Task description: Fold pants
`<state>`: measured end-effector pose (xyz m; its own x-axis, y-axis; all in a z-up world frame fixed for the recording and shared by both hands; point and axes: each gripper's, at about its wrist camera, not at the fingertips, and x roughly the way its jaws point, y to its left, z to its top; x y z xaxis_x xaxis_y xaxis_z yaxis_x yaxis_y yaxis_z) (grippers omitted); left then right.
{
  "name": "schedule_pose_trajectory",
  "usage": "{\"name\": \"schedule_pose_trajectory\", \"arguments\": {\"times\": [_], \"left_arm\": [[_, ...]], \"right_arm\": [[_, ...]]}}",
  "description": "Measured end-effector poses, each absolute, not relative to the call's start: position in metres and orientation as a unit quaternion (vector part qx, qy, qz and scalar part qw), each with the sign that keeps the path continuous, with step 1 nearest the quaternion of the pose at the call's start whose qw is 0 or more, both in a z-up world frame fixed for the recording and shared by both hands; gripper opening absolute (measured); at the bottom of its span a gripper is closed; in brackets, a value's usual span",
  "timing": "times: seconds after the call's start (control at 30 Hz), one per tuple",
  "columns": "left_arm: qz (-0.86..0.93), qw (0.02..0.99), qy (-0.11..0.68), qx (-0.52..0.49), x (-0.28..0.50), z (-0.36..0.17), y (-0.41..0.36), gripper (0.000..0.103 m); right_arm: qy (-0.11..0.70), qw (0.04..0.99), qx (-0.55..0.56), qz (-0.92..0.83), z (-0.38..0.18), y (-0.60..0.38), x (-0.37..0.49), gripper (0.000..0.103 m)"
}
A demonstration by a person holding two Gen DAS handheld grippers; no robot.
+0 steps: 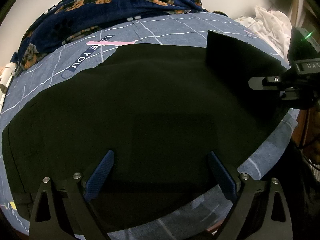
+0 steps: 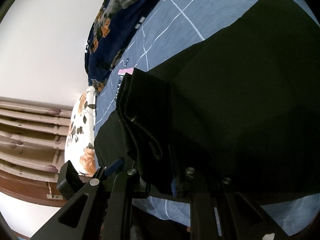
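Mid-fold: right gripper [image 2: 160, 182] clamped on lifted pants [image 1: 140, 104] hem, left gripper [image 1: 160, 176] spread wide above cloth. Next, probably carried hem across bed [image 1: 170, 30], laid flat.

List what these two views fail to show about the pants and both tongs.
- Left wrist view: folds and seams of the black pants vanish in darkness.
- Right wrist view: the right tongs tips are buried under the lifted pants edge.
- Left wrist view: the open left tongs may hover or touch; unclear.
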<state>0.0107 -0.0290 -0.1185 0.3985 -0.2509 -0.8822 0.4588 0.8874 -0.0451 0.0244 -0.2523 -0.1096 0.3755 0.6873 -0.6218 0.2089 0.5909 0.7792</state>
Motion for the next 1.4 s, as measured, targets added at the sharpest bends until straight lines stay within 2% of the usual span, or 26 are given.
{"name": "schedule_pose_trajectory", "arguments": {"times": [1.4], "left_arm": [[-0.203,0.831,0.508,0.104,0.014,-0.117,-0.027,0.096]], "right_arm": [[0.553,0.718,0.389,0.165,-0.114,-0.237,0.024,0.020]]}}
